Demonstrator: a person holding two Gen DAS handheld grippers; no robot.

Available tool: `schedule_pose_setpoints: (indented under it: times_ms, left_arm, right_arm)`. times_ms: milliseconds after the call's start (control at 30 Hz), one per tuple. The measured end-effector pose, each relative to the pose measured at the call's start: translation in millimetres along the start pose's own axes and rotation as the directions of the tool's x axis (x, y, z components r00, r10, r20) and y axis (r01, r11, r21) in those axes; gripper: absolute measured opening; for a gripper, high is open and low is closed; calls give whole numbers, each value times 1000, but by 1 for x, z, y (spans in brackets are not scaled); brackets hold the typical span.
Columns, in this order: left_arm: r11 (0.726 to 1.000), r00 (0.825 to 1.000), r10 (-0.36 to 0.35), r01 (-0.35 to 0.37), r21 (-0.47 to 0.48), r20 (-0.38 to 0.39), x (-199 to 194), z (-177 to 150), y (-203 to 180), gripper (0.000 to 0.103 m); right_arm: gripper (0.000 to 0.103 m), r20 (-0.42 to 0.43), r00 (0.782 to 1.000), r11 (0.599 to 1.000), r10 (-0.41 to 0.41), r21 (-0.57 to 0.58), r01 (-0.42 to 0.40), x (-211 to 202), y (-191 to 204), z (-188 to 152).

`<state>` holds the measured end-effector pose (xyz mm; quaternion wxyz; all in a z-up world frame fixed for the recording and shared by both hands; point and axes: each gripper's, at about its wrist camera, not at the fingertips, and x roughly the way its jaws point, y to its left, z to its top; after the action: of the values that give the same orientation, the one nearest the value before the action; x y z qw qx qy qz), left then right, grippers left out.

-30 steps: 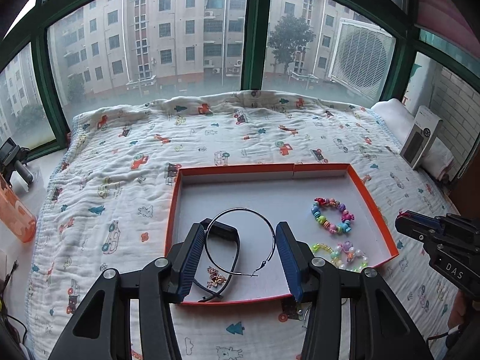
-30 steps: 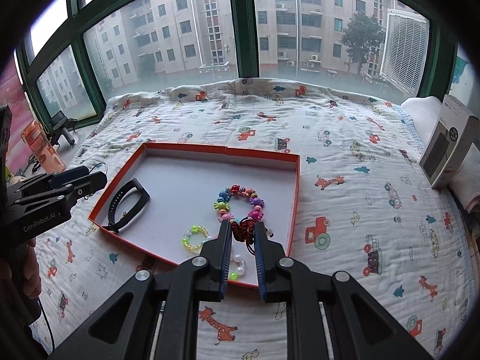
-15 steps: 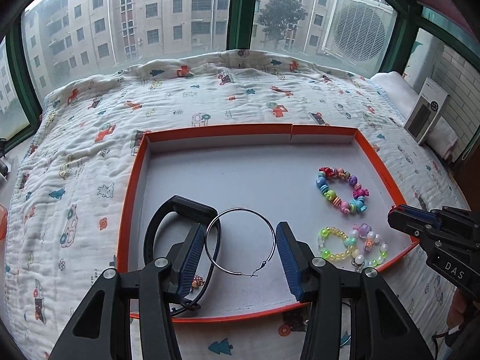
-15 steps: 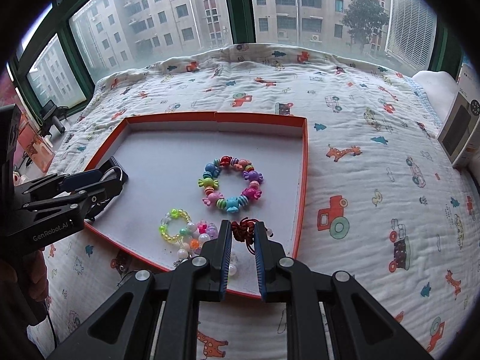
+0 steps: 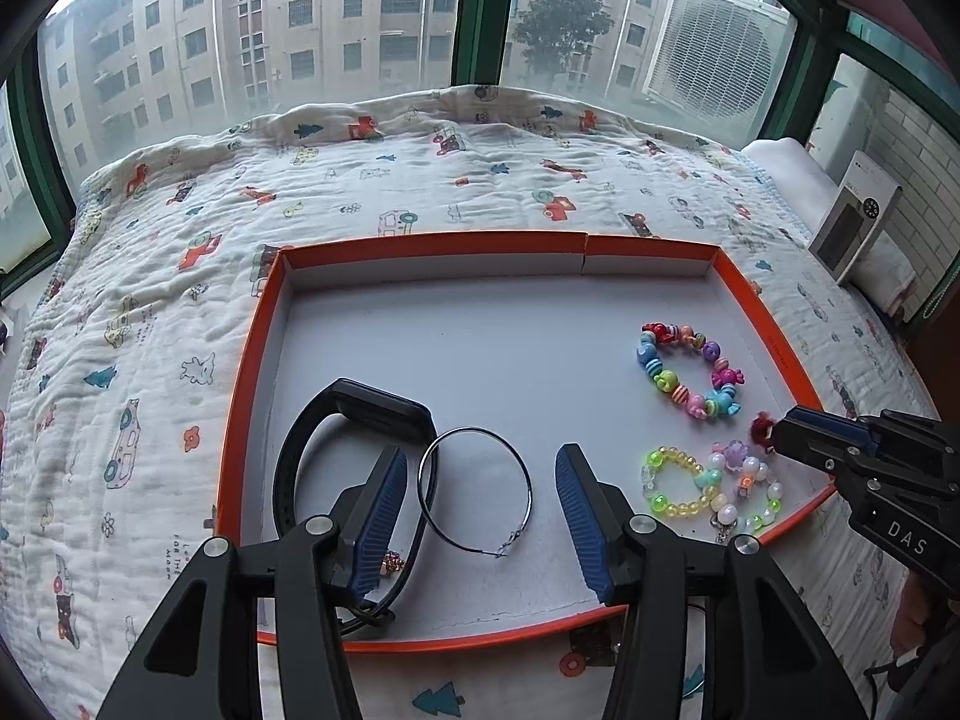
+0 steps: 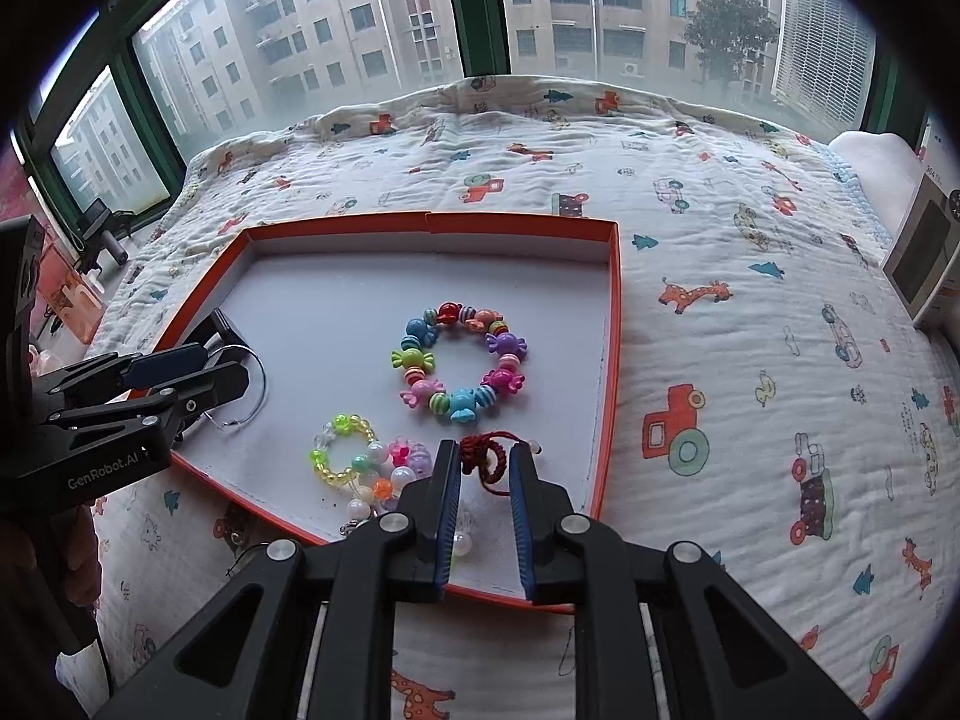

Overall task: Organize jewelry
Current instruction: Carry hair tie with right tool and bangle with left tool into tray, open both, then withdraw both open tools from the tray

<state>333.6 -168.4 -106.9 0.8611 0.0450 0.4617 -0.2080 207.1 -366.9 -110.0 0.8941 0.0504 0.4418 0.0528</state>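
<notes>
An orange-rimmed tray (image 5: 432, 243) with a white floor lies on the bed. My left gripper (image 5: 480, 480) is open, its jaws on either side of a thin silver hoop (image 5: 475, 492) that lies on the tray floor. A black wristband (image 5: 354, 414) lies just left of the hoop. My right gripper (image 6: 485, 459) is shut on a red cord bracelet (image 6: 486, 450) over the tray's front right part. A candy-bead bracelet (image 6: 459, 360) and pastel bead bracelets (image 6: 360, 465) lie in the tray. The right gripper also shows in the left wrist view (image 5: 780, 435).
A patterned quilt (image 6: 750, 300) covers the bed. A white box (image 5: 855, 222) stands at the far right by a pillow. Green-framed windows run behind the bed. A small gold charm (image 5: 391, 564) lies under the left finger.
Both grippers have moved lower and closer over the tray. The right gripper brought the red cord bracelet in over the tray floor and has opened a little. The hoop stays between the left jaws.
</notes>
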Motion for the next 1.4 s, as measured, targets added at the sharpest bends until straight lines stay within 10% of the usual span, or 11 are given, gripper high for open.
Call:
schedule_pose_setpoints:
  times_ms: [367,1100,1400]
  left_arm:
    - [1000,1000,-6,6,-5,14,-20,-4,-1,58]
    - [983,988,-137,145,116,-74,-61,-81,-35,58]
    - [990,991,-114,119,69,-71,-37,-75,-44,35]
  right_arm:
    - [43,33,999,1000,4,4,-4,-17,1,0]
    - [47,6,1000,999,27,-29,-27,-51,9,-47]
    - [47,0,999,999,49,-13,-49,-44,4,-49]
